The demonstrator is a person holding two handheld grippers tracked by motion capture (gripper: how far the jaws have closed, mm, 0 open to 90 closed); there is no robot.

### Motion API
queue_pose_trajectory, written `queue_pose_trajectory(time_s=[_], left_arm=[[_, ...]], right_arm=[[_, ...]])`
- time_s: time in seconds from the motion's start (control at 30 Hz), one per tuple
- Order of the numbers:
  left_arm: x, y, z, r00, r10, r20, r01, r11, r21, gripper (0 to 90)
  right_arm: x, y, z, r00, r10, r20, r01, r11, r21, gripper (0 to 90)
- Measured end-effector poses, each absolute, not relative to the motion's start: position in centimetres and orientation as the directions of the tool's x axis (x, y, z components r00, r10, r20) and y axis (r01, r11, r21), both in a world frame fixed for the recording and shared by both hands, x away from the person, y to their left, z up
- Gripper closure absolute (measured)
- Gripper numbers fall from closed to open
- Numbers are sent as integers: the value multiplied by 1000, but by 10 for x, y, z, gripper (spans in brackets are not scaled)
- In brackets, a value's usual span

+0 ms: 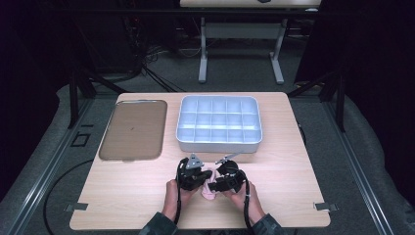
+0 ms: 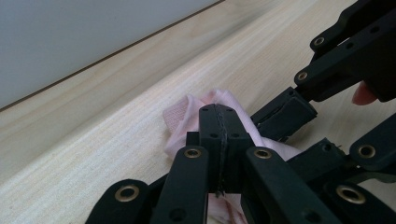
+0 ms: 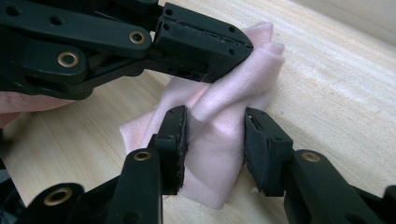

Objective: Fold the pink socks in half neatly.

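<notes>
Altogether one pink cloth [image 3: 219, 140], two grippers

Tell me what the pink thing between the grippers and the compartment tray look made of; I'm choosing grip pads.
Pink cloth: soft knit fabric, matte, judging by its fine ribbing and folds. Compartment tray: likely moulded plastic, pale grey and smooth with rounded corners, though painted metal is possible.

left gripper [image 2: 219, 135] pinching pink cloth [image 2: 187, 114], probably sock, on table [image 2: 116, 116]

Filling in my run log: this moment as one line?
left gripper: shut on pink cloth | right gripper: jaws around cloth, not pressing | on table
</notes>
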State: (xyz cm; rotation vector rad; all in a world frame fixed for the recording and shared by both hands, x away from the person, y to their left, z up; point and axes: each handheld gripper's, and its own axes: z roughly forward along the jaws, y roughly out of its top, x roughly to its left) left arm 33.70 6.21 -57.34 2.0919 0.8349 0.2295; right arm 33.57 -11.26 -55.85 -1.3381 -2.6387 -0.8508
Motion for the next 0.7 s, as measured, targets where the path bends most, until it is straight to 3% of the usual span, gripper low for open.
queue_pose_trajectory(time_s=[0.47,0.6,0.7], left_arm=[[335,64,-572,746,653,-129,479,-392,785,890],[334,72,-569,713,690,-125,484,-356,800,772],[334,83,-567,671,729,-135,512,-323,796,622]], right_arm=[[336,-110,-557,-667,684,295,725,507,466,733],[336,-110,-557,-668,681,301,726,505,467,738],[336,-110,-557,-674,677,296,719,509,474,737]])
